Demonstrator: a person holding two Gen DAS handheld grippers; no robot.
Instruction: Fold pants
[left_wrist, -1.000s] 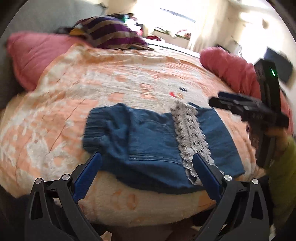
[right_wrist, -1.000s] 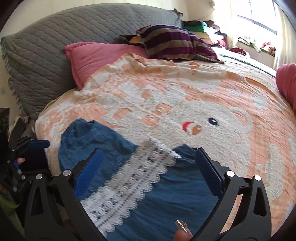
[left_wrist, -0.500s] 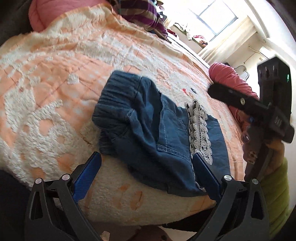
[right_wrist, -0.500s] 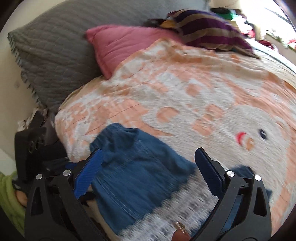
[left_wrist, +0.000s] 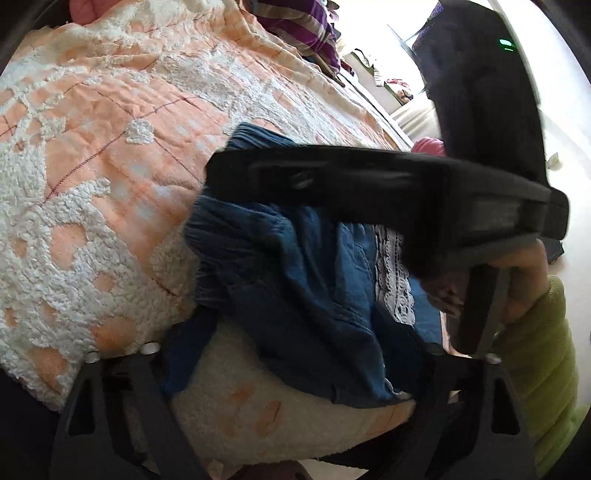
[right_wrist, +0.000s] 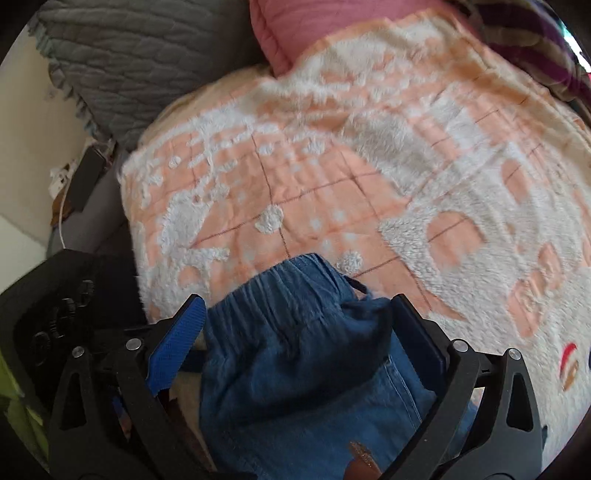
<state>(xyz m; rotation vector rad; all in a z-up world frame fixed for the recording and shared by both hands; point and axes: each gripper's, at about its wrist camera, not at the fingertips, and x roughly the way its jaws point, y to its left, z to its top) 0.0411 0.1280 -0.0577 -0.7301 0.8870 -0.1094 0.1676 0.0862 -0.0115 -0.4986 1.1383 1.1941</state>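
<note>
My left tongs (left_wrist: 291, 354) have just been closing, and the near edge of the folded blue pants (left_wrist: 295, 288) sits between the jaws; whether the pads already bite I cannot tell, since cloth hides them. My right tongs (right_wrist: 295, 332) stand apart, astride the bunched waistband (right_wrist: 288, 291) at twelve o'clock, not pressing it. The pants lie at the near edge of the peach blanket (right_wrist: 332, 166), which spreads beyond towards the pink pillow (right_wrist: 295, 33) at twelve.

Risk, as I judge it: the left may catch only the top layer, or pinch blanket too, spoiling the fold.

A second ago both tongs hung wide and farther back, showing the whole bed; now the right one crosses my left view.
</note>
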